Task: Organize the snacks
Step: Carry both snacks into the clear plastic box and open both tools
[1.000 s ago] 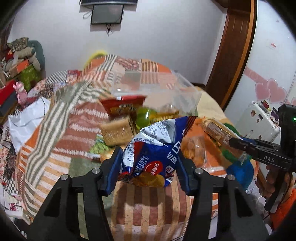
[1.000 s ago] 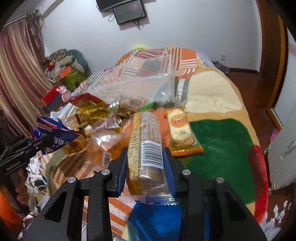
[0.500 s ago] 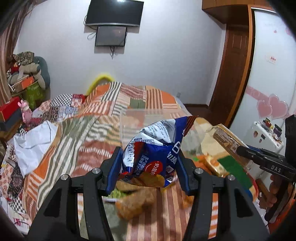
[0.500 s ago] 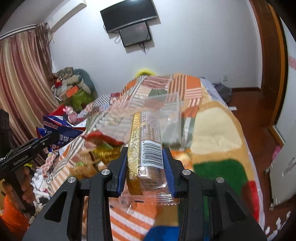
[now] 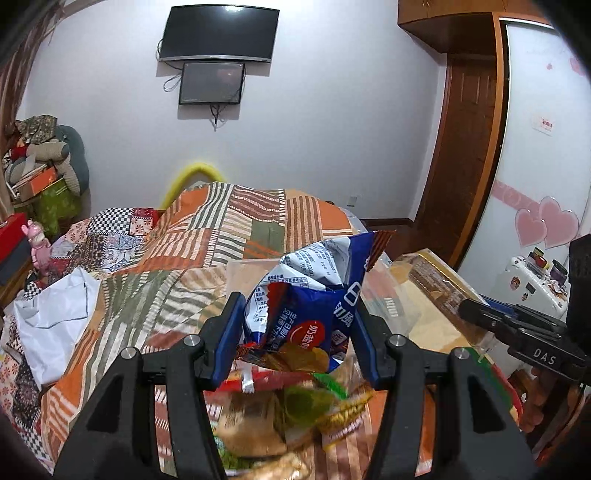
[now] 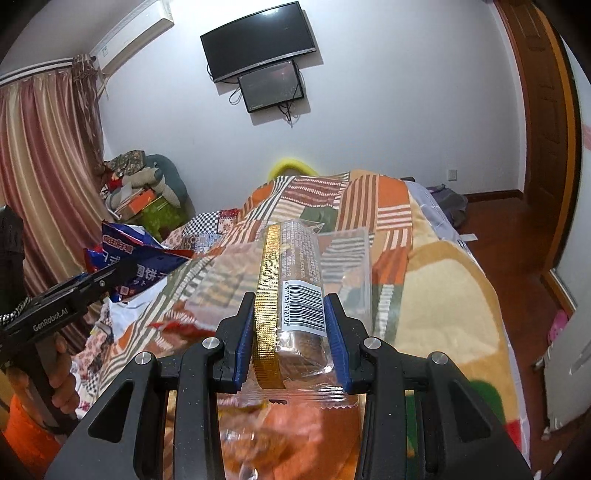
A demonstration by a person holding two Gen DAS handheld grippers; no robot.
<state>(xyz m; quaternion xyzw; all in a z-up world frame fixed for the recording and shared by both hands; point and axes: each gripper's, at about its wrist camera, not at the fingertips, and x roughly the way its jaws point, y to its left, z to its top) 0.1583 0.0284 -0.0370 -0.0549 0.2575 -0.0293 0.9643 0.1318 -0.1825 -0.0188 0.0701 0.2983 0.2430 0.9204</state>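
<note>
My left gripper (image 5: 297,339) is shut on a crumpled blue and white snack bag (image 5: 314,295) and holds it up above the bed. The bag also shows at the left of the right wrist view (image 6: 136,258). My right gripper (image 6: 290,336) is shut on a long clear-wrapped cake bar with a gold strip and barcode (image 6: 290,280); it shows at the right of the left wrist view (image 5: 439,284). A clear plastic bin (image 6: 347,273) stands on the bed ahead of both grippers. Several loose snack packets (image 5: 288,424) lie blurred below the left gripper.
The bed carries a striped patchwork quilt (image 5: 221,229) and a yellow, green and orange blanket (image 6: 436,295). A white plastic bag (image 5: 55,317) lies at the left. A TV (image 5: 218,33) hangs on the far wall. A wooden door (image 5: 465,147) stands at the right.
Both grippers have risen and tilted up with their snacks held. The snack pile and clear bin have dropped lower in both views, and the wall and TV have come into sight.
</note>
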